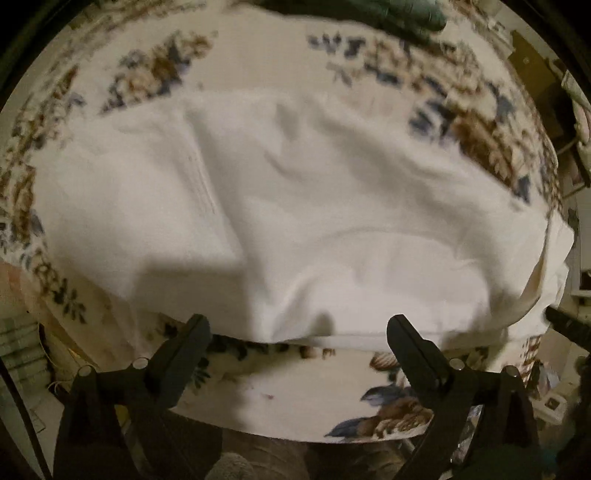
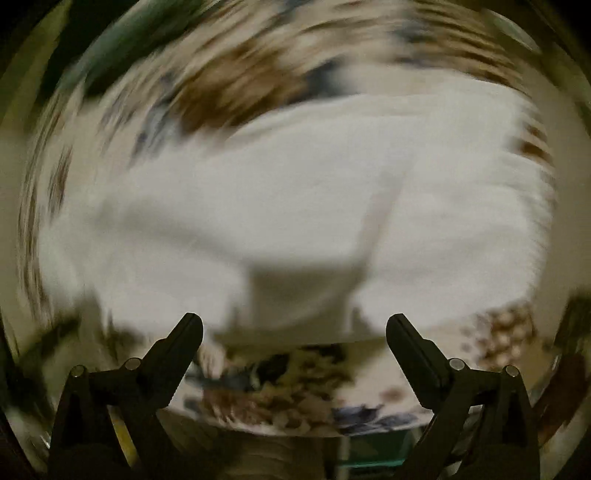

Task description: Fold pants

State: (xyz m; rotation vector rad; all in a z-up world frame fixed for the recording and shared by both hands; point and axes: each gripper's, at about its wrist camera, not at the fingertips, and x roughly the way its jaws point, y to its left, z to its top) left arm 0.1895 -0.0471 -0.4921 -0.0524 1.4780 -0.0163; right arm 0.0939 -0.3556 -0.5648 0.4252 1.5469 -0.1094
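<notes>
White pants (image 1: 295, 214) lie spread across a floral bedspread (image 1: 155, 70), wrinkled, with their near edge just ahead of my fingers. My left gripper (image 1: 295, 325) is open and empty, hovering at that near edge. In the right wrist view the same white pants (image 2: 295, 206) fill the middle, heavily motion-blurred. My right gripper (image 2: 294, 325) is open and empty, just short of the pants' near edge. A black part at the right edge of the left wrist view (image 1: 569, 325) looks like the other gripper.
The bedspread's near edge (image 1: 295, 410) drops off below my fingers. A dark green cloth (image 1: 406, 14) lies at the far side. Cluttered room items (image 1: 580, 122) show at the right, and stacked things (image 1: 22, 347) at the lower left.
</notes>
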